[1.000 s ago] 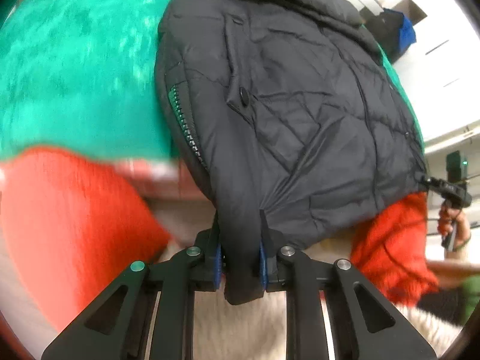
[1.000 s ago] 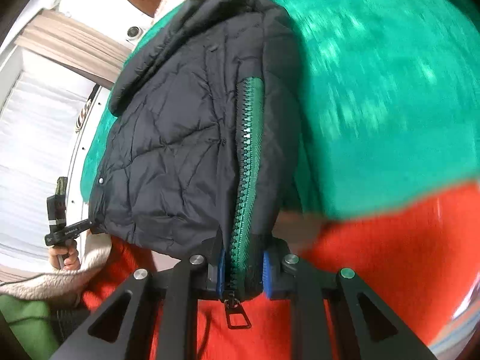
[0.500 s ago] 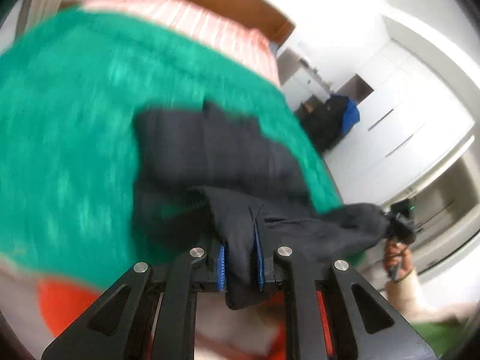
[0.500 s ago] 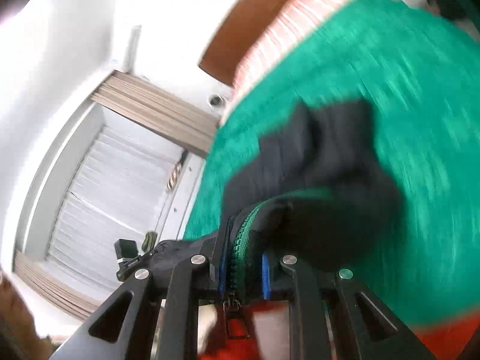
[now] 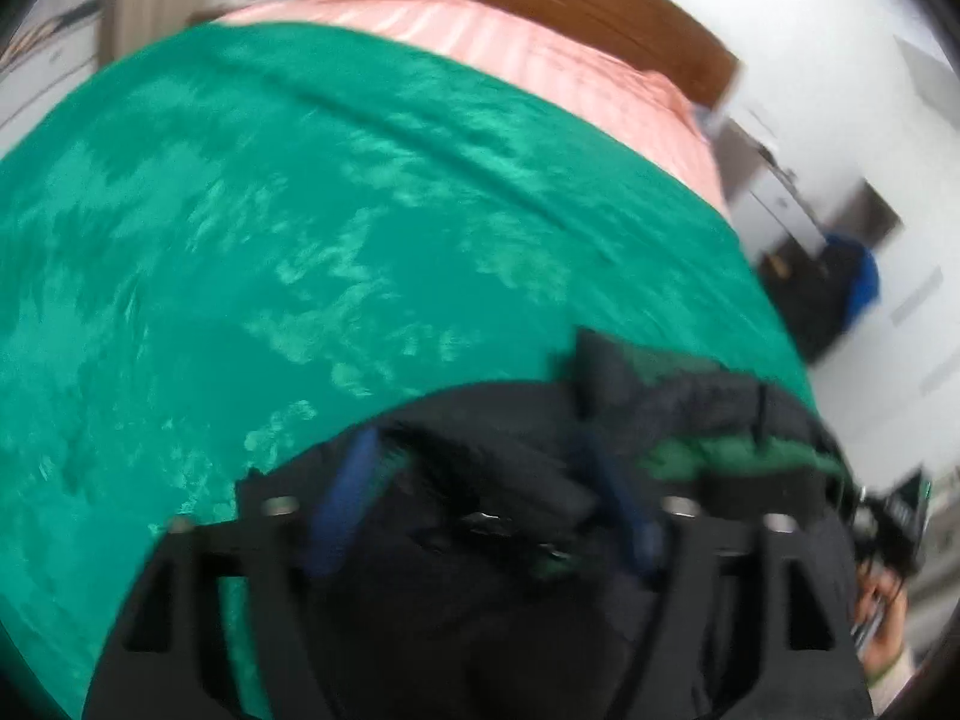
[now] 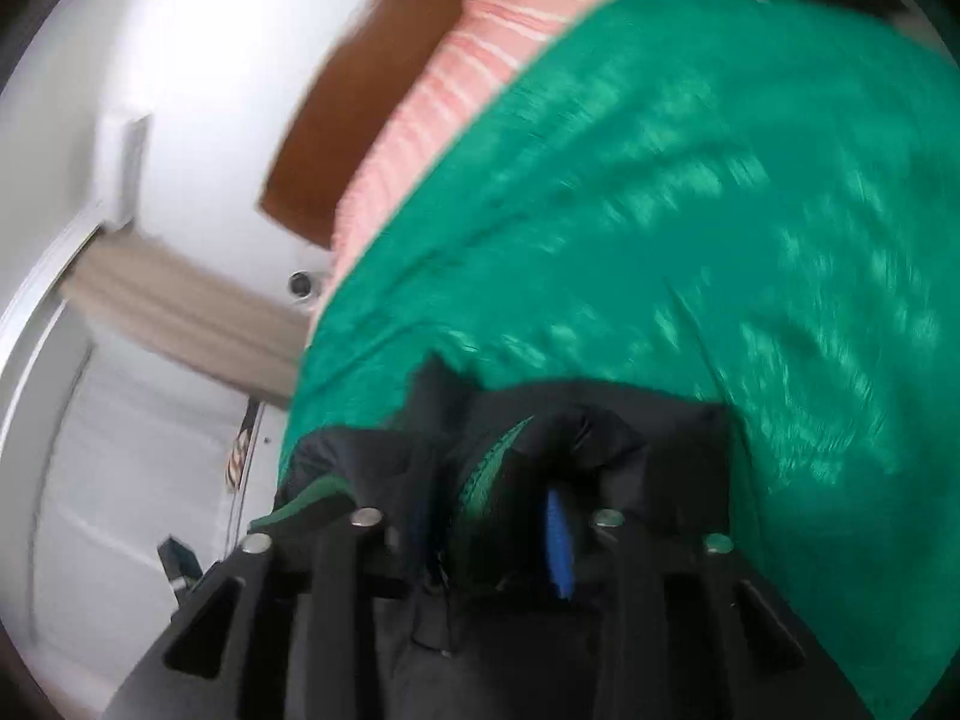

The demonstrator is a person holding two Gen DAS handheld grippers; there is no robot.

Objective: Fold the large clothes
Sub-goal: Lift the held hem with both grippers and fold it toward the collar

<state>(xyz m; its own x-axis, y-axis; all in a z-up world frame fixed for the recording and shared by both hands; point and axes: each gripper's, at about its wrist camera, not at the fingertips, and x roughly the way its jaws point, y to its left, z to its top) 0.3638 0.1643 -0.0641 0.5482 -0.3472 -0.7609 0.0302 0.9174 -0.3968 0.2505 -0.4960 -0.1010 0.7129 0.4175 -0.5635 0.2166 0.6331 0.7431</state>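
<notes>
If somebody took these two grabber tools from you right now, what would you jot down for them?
Left gripper: jaws have just been opening, wide apart, black jacket lying loose between them.
Right gripper: jaws have just been opening, the jacket's green zipper edge between them, grip easing off.
The jacket lies bunched on the green bedspread.
Done: one edge brought over.
Left: check the fold, flatten it, fold again.

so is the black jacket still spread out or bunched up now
Bunched up: the black jacket lies in a crumpled heap on the green blanket, no longer hanging spread.
</notes>
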